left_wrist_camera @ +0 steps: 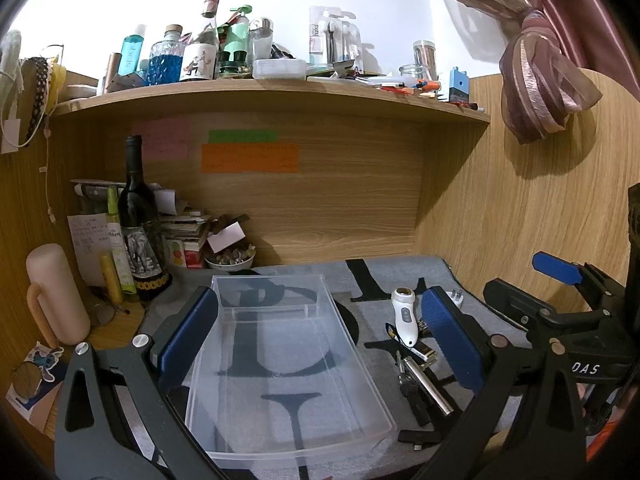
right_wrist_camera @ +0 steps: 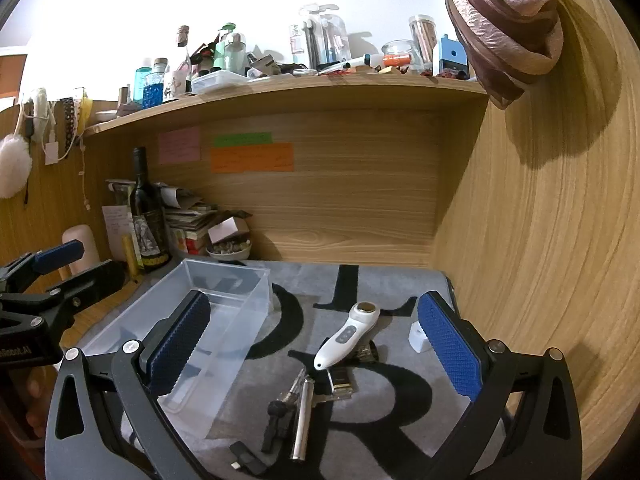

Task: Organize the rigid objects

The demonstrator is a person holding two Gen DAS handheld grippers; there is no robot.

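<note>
A clear rectangular plastic bin [left_wrist_camera: 280,364] lies empty on the grey lettered mat [right_wrist_camera: 400,408] covering the table. Just right of it lie a white handheld device [right_wrist_camera: 344,338], a silver metal cylinder [right_wrist_camera: 302,424] and black keys [right_wrist_camera: 280,412]. Left tool [left_wrist_camera: 316,336] and right tool [right_wrist_camera: 316,352] both hang released, holding nothing.

mat [right_wrist_camera: 400,400] grey, black letters | handheld device [right_wrist_camera: 344,338] white | bin [left_wrist_camera: 280,344] clear
</note>
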